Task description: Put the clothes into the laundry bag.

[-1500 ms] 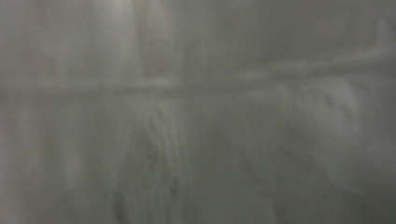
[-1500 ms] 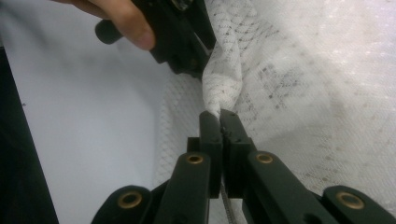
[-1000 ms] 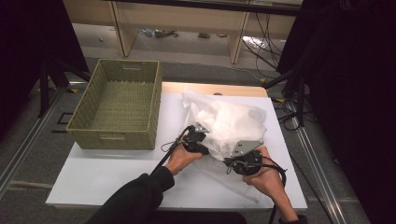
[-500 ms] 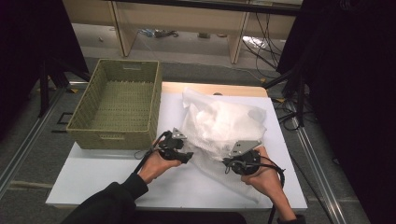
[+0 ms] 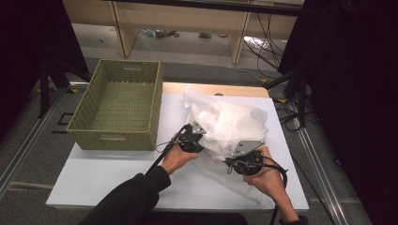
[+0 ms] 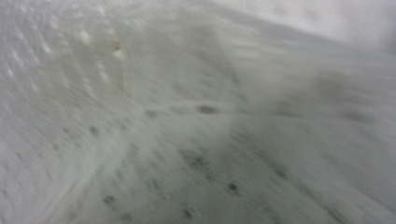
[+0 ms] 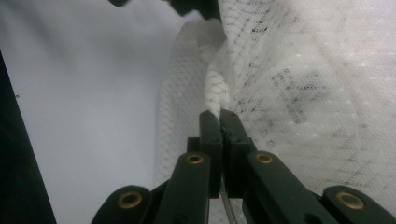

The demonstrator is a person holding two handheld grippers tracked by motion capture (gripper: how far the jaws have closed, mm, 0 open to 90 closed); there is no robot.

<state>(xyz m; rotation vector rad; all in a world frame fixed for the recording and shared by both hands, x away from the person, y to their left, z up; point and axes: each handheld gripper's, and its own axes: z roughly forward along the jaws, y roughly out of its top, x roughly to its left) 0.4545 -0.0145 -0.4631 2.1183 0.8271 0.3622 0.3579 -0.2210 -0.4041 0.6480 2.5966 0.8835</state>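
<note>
The white mesh bag (image 5: 230,126) lay bunched on the bench (image 5: 94,178), right of its middle and reaching toward the far edge, with a flat flap of it spread toward the near right corner. The wicker basket (image 5: 117,105) sat on the far left part, hanging a bit over the left edge, apart from the bag and with nothing visible inside; likely the drop spot, judging by the layout.

The right hand-held gripper (image 5: 237,161) sat at the bag's near right side. In the right gripper view its jaws were fully closed, pinching a twisted fold of the netting (image 7: 217,93) right at the tips. That pinch looked like an anchor, keeping one side of the bag fixed so the other side could be worked.

The left hand-held gripper (image 5: 199,136) was pushed into the bag's left side. Its jaws had just been closing, now essentially shut. The left gripper view was a blur of mesh (image 6: 196,140) pressed close to the lens, so what the pads caught could not be told; netting was the likely guess.

With both grippers spaced along the near side, this read as a two-point hold for spreading or lifting the bag.
</note>
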